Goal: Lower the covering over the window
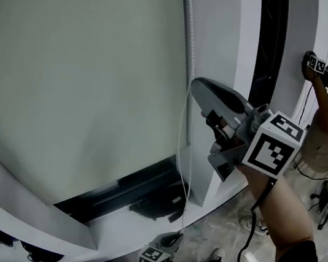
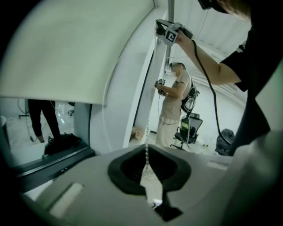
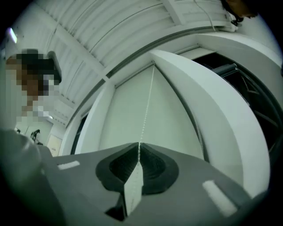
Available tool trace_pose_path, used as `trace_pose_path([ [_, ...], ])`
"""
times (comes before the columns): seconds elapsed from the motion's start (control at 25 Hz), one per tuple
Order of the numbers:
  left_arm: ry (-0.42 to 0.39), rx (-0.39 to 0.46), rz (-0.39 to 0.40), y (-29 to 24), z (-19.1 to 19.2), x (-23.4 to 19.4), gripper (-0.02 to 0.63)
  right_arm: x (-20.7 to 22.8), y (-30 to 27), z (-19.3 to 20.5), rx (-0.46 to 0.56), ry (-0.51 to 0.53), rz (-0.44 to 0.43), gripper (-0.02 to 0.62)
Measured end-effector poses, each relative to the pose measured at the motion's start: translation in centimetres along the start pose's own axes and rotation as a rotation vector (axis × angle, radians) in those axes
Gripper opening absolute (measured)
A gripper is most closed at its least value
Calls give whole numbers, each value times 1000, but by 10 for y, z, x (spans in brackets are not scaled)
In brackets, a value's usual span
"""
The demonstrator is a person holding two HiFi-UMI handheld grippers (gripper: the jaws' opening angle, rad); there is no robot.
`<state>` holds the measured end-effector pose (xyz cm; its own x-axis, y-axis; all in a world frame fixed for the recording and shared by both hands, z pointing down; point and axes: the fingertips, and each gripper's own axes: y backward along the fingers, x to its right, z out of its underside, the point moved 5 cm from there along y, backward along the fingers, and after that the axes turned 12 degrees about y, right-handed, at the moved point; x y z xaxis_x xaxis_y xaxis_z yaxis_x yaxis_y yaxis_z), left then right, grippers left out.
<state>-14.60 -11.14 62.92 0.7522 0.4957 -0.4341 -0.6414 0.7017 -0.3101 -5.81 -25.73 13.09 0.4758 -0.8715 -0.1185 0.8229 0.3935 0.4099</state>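
- Right tool (image 3: 138,152): held high, angled upward, jaws closed tight on the chain (image 3: 148,106).
- Left tool (image 2: 146,155): low, pointing slightly down, jaws pinching the same chain.
- Chain: long axis near vertical, straight between the two tools, along the blind's right edge.
- Blind (image 1: 87,71): hangs most of the way down; a strip of window (image 2: 44,132) shows below it.
- Right forearm (image 1: 278,208): stretched upward.
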Motion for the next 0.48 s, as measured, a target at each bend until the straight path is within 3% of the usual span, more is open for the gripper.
trace_pose_path([
  [0.08,14,90,-49,14,-8,-15,20,-4,7,27,-99,118,-7,14],
  [0.16,55,231,-89,34,-28,-27,23,-13,20,75,-232,200,-27,15],
  [0.28,58,418,-126,57,-78,-32,49,-26,60,157,-378,157,-23,15],
  [0.4,29,529,-47,59,-152,-6,52,-50,104,232,-491,48,-8,15],
  [0.48,23,585,64,52,-196,18,84,-78,129,277,-593,82,-29,15],
])
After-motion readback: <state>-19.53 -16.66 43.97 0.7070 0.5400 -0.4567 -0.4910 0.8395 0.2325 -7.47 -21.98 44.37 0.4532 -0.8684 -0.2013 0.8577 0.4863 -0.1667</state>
